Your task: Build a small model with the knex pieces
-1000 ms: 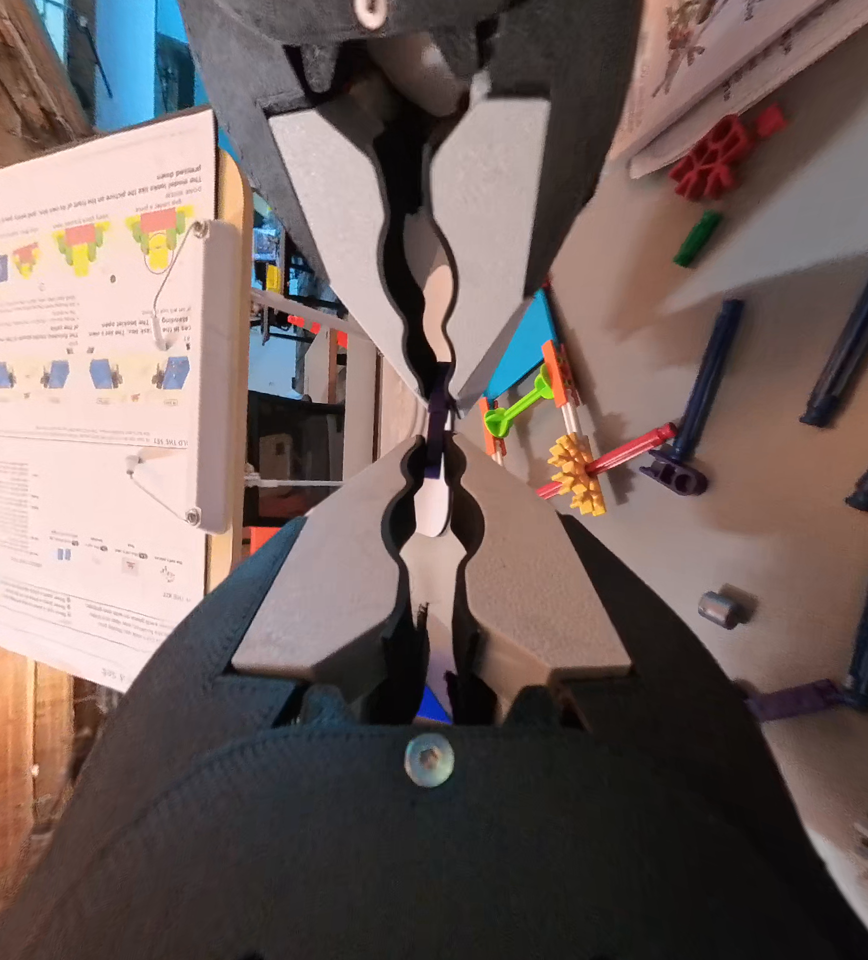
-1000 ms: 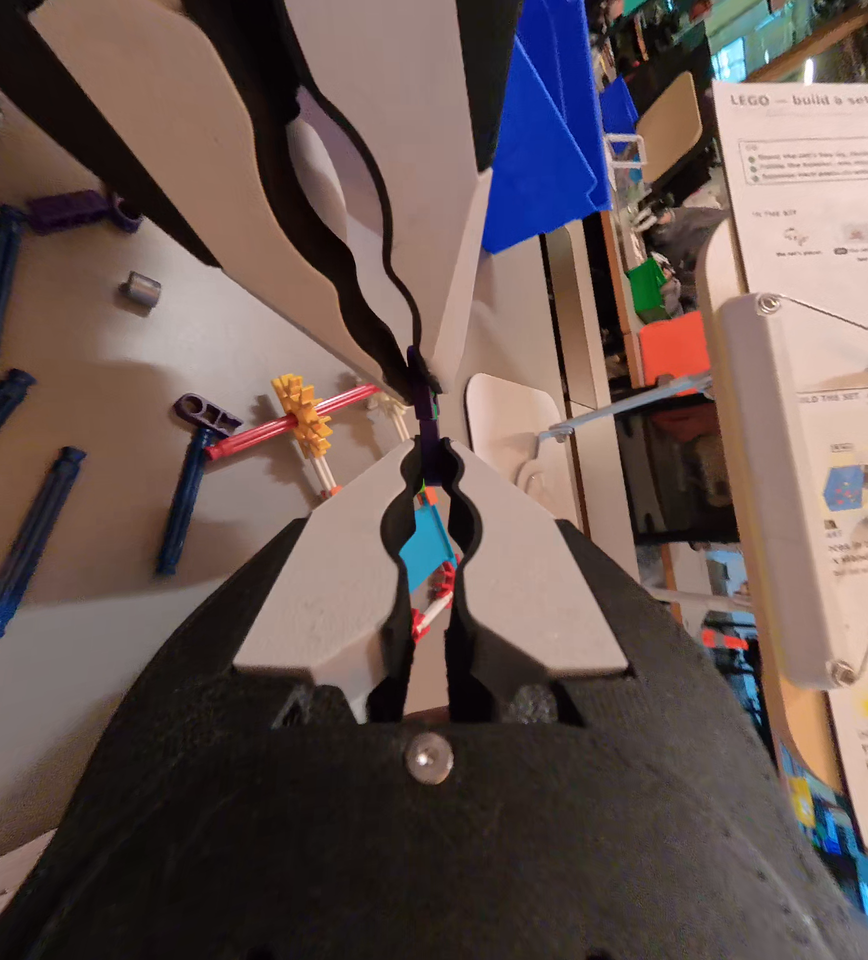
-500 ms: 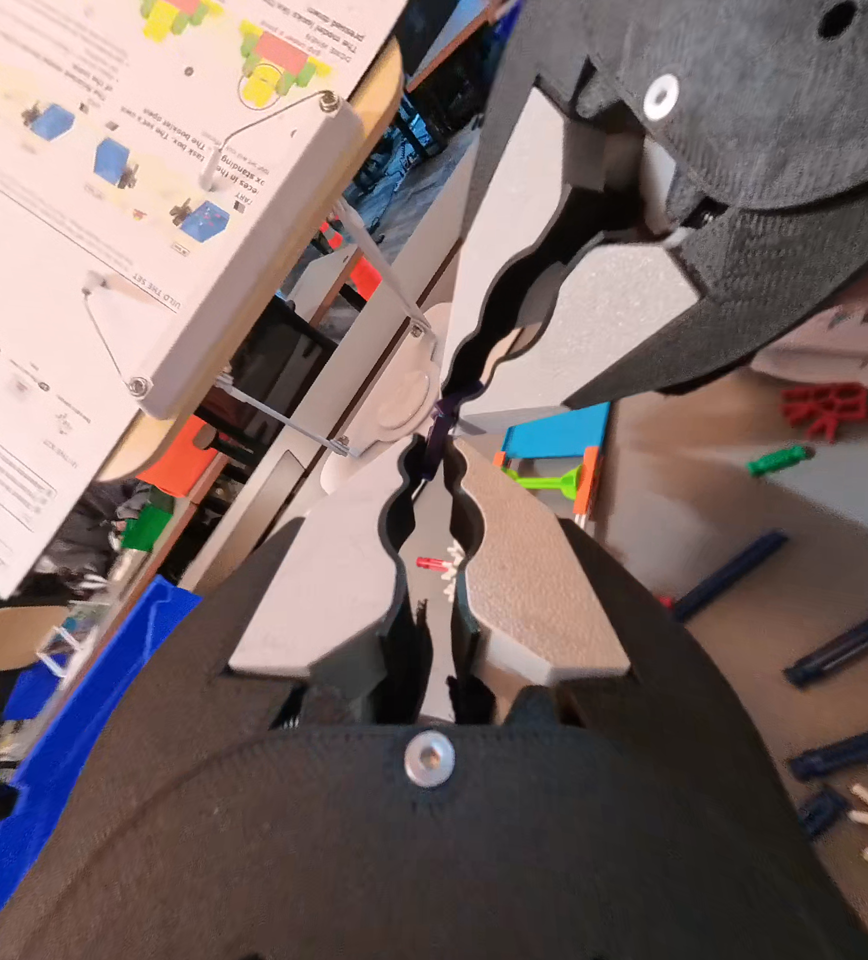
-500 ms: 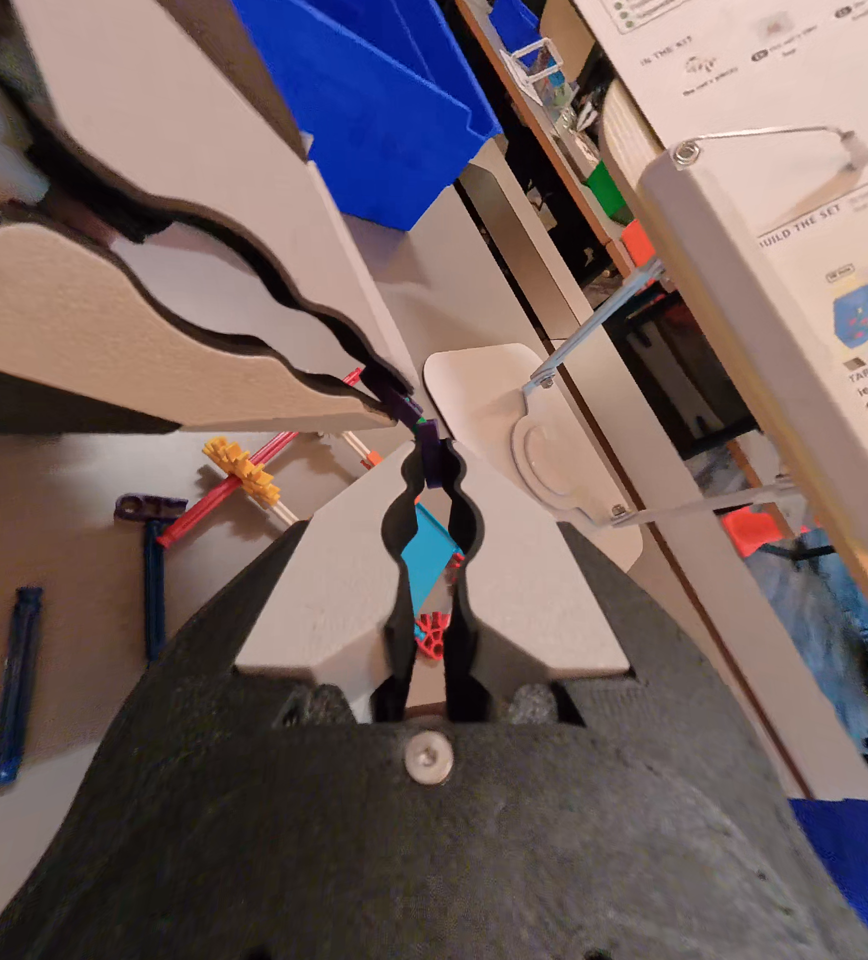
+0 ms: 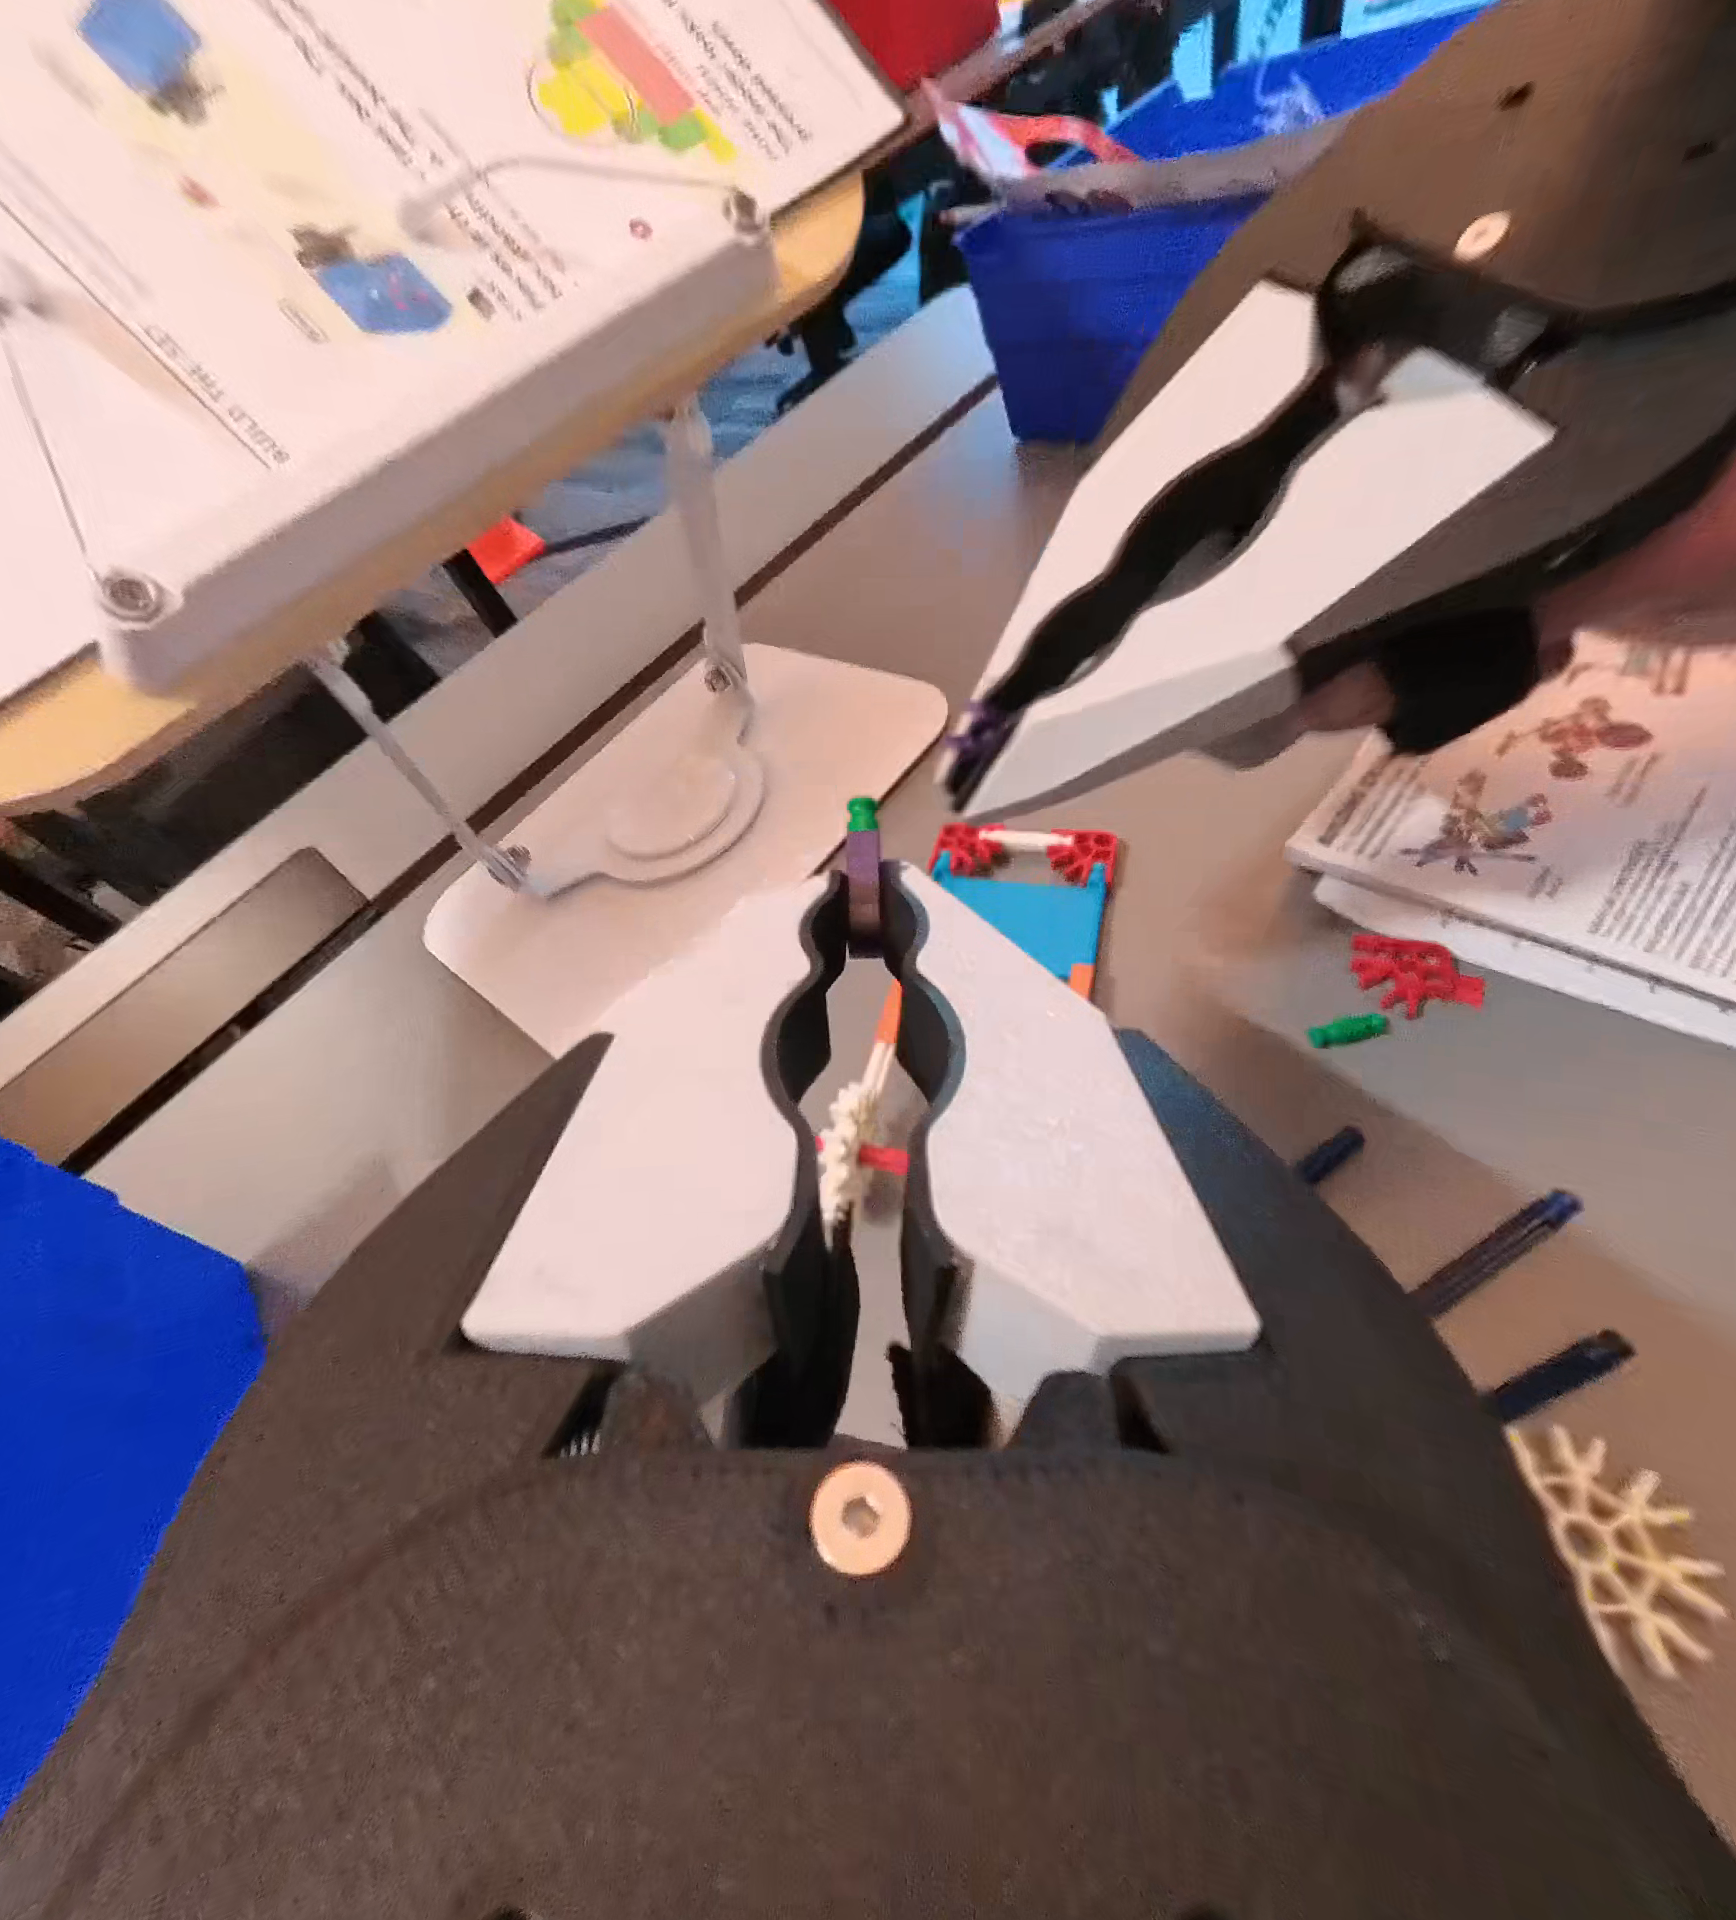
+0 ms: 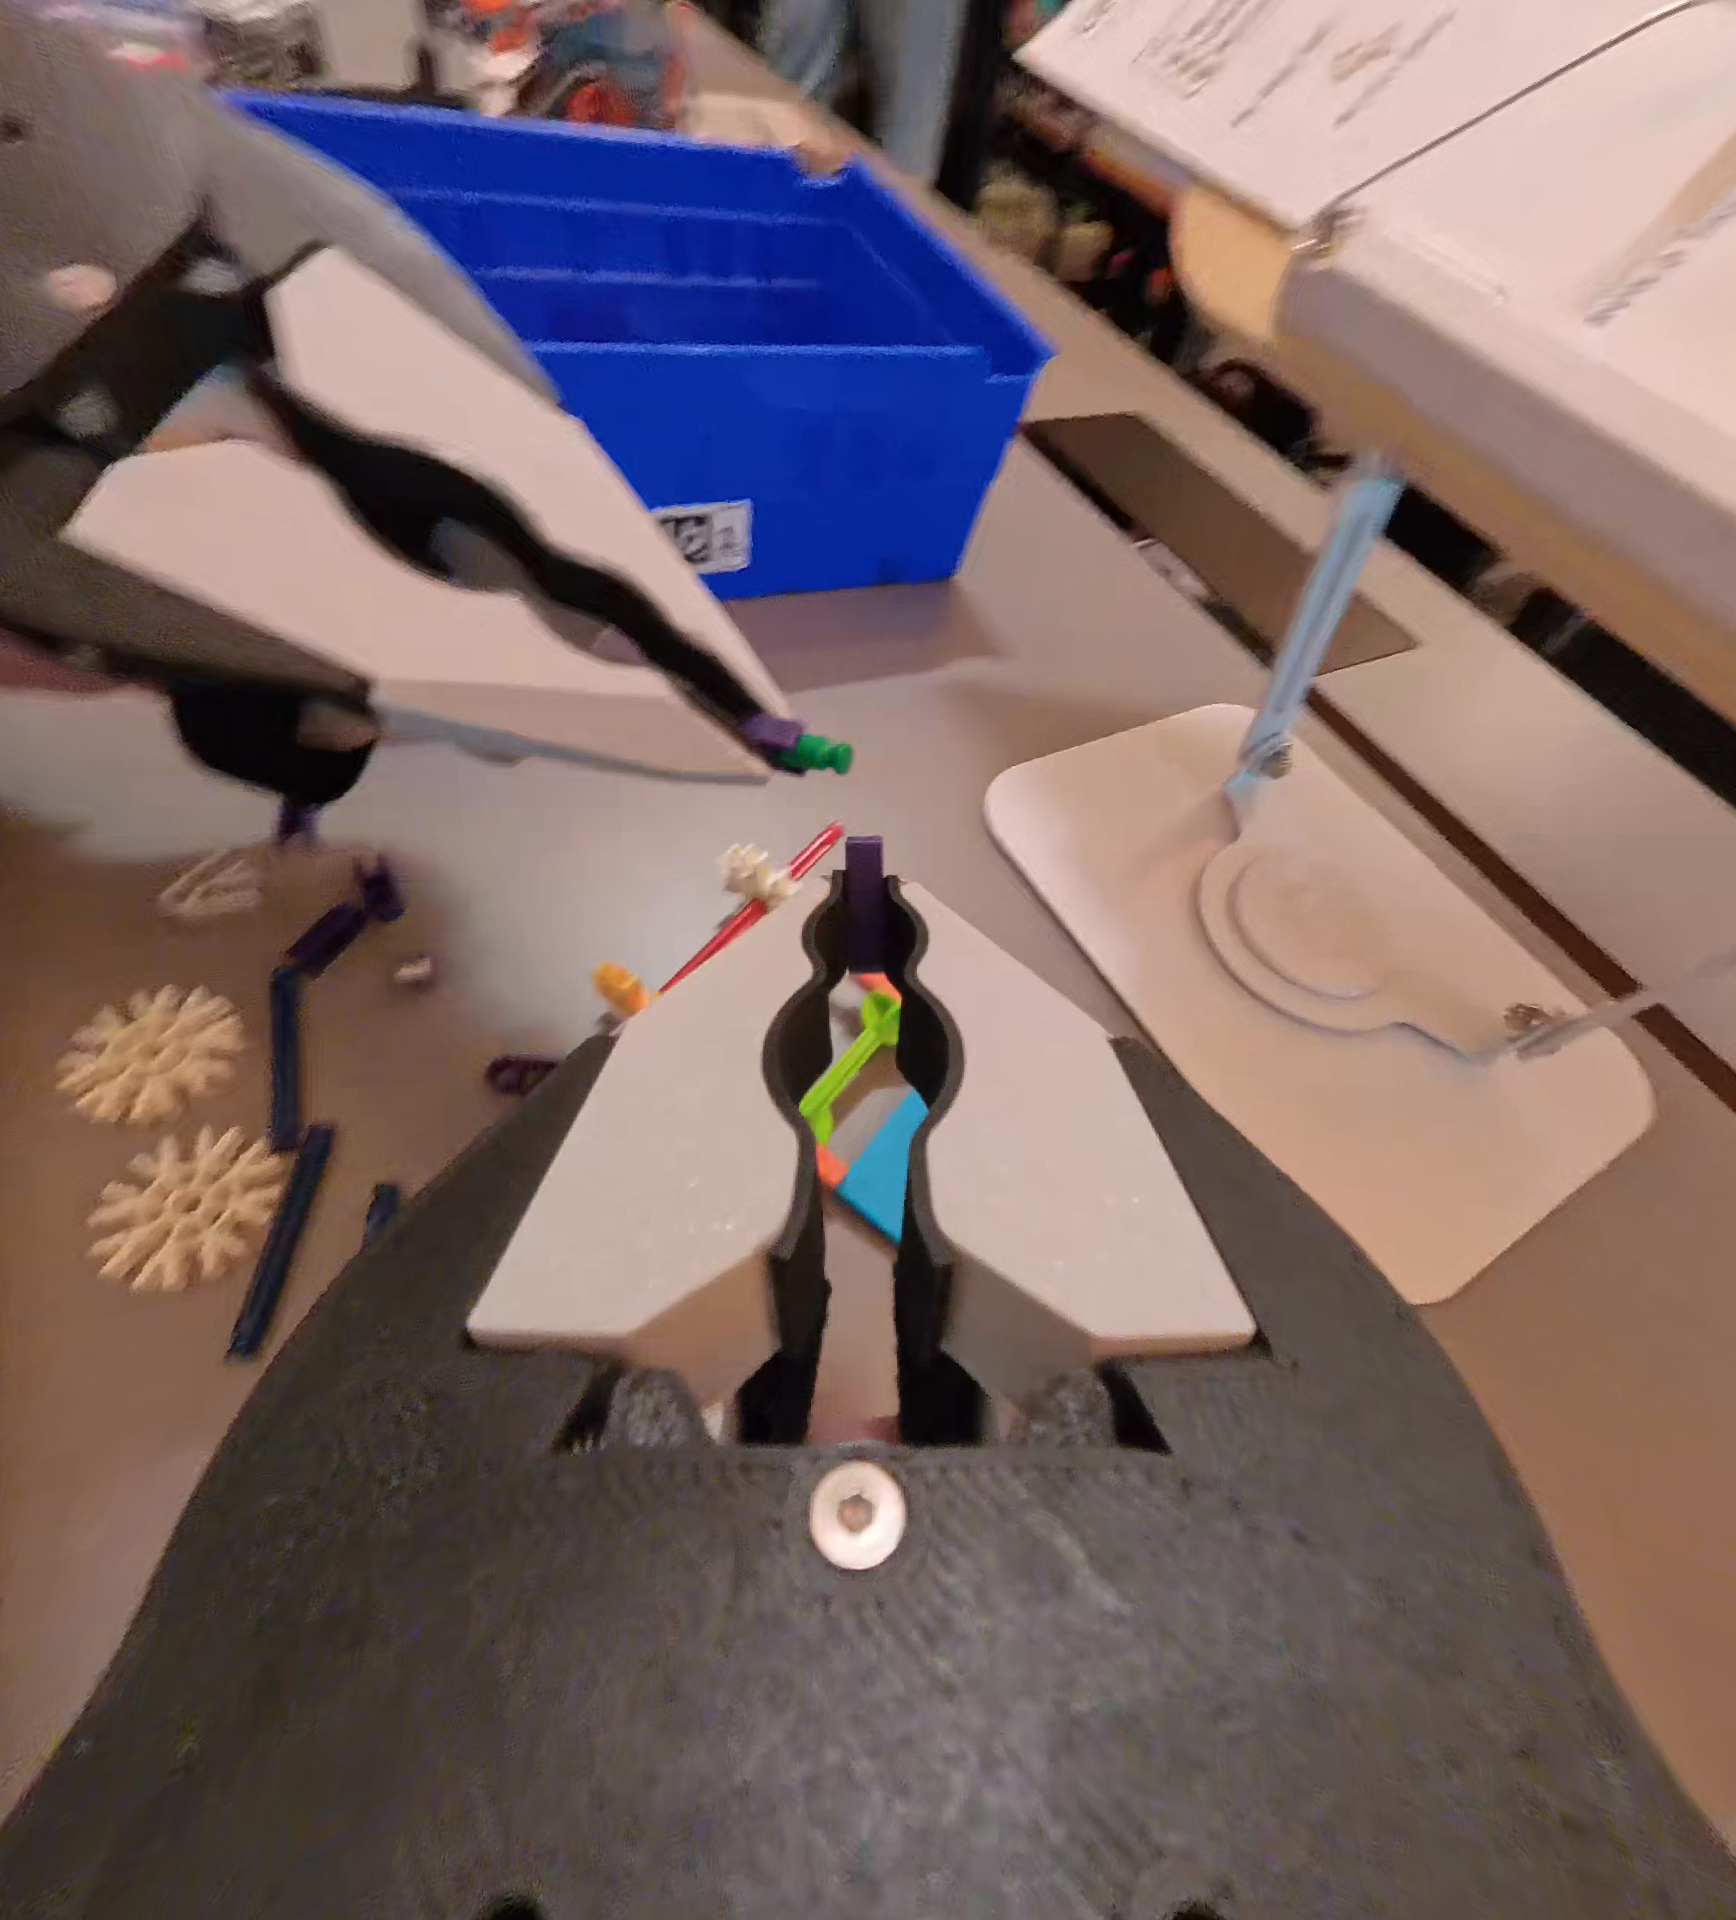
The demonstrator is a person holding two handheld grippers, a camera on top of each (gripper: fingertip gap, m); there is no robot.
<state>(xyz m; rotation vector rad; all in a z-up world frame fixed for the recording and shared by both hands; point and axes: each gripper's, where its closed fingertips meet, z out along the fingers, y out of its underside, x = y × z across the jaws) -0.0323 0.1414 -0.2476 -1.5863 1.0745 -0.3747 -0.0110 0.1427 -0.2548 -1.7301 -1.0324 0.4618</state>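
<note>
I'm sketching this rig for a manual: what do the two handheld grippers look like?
Both the left gripper and the right gripper match: black textured bodies with a silver screw at the centre, and pale grey wedge-shaped jaws with wavy black-lined inner edges. No cables show.

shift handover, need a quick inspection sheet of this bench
surface: grey table, parts scattered on it
held things: purple piece with green peg; second purple piece; the two are apart
clutter: snowflake connectors, blue rods, red connector, loose green peg, blue-panel build, booklet
grippers: left gripper shut on the pegged piece; right gripper shut on the second piece
cables: nothing seen
surroundings: blue bin, paper stand
</note>
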